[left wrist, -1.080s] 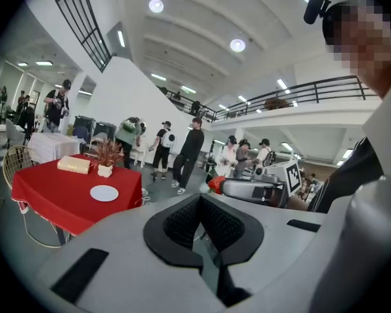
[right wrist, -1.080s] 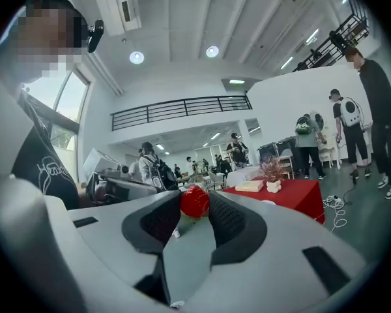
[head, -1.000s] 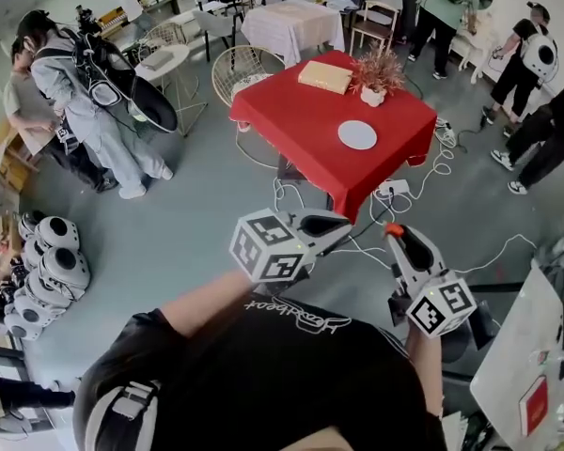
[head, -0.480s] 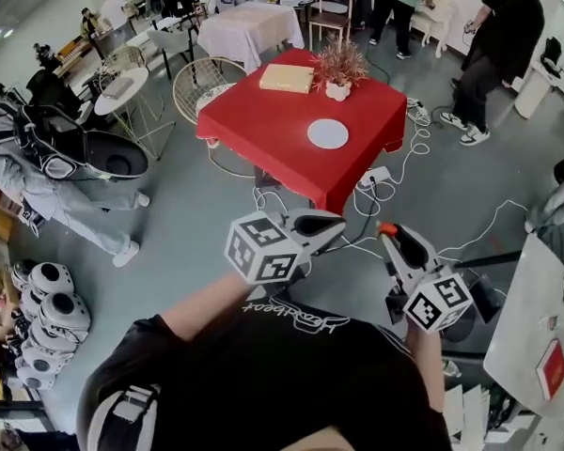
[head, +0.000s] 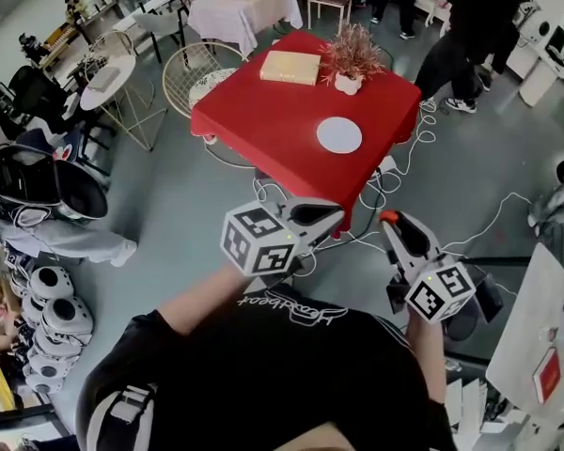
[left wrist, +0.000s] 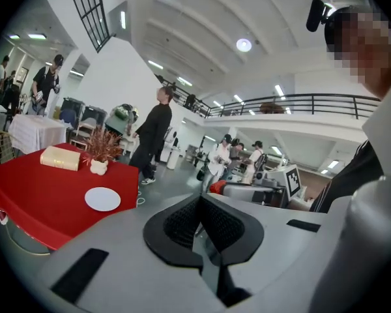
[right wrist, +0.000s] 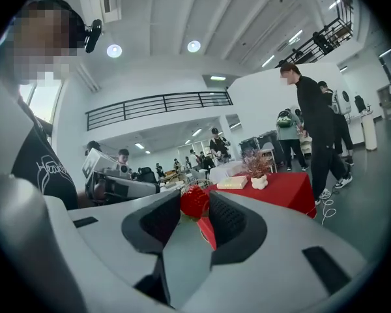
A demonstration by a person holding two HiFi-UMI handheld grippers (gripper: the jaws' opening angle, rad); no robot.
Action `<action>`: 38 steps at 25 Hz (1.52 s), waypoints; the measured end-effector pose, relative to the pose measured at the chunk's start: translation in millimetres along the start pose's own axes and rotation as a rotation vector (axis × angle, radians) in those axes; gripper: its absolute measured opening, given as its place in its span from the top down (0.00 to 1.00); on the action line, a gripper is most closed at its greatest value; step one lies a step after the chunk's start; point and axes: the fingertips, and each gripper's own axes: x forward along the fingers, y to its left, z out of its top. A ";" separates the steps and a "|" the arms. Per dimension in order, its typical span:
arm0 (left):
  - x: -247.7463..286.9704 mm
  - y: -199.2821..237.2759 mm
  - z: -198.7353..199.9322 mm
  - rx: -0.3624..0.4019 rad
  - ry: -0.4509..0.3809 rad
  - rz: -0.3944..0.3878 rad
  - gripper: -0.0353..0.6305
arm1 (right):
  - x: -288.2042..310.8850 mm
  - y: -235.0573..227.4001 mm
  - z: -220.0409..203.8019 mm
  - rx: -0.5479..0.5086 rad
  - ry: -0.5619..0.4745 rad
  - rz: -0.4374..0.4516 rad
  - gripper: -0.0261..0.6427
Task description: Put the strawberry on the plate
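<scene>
**Strawberry in the right gripper, plate well apart on the red bench**

The right gripper (head: 391,222) is clenched on the strawberry (right wrist: 194,201), which sits between its two pads near their tips. The left gripper (left wrist: 199,204) has its jaws together with nothing between them. Both are held out in front of the person's chest, above the grey floor (head: 179,205), short of the bench.

The bench (head: 263,120) stands ahead with one corner pointing toward the person. The white plate (head: 339,135) lies flat on the red cloth near the right edge, with bare cloth all round it. A potted plant (head: 351,59) and a pale flat box (head: 290,67) stand toward the far edge, apart from the plate.

Between the grippers and the near corner the floor is open. White cables (head: 409,172) trail beside the bench's right edge and near corner. A wire chair (head: 195,69) stands close to the left edge, and a person in black (head: 470,26) stands beyond the far right corner
</scene>
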 end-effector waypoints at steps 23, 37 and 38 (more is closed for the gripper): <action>-31.9 210.3 29.6 -0.109 0.012 -0.031 0.94 | 199.7 -28.0 10.6 0.010 0.092 -0.073 0.77; 27.2 248.7 32.7 -0.152 0.026 0.066 0.94 | 224.0 -101.7 1.8 0.003 0.143 0.003 0.77; 33.9 252.9 33.6 -0.163 0.027 0.077 0.94 | 227.4 -110.2 1.6 0.001 0.152 0.012 0.77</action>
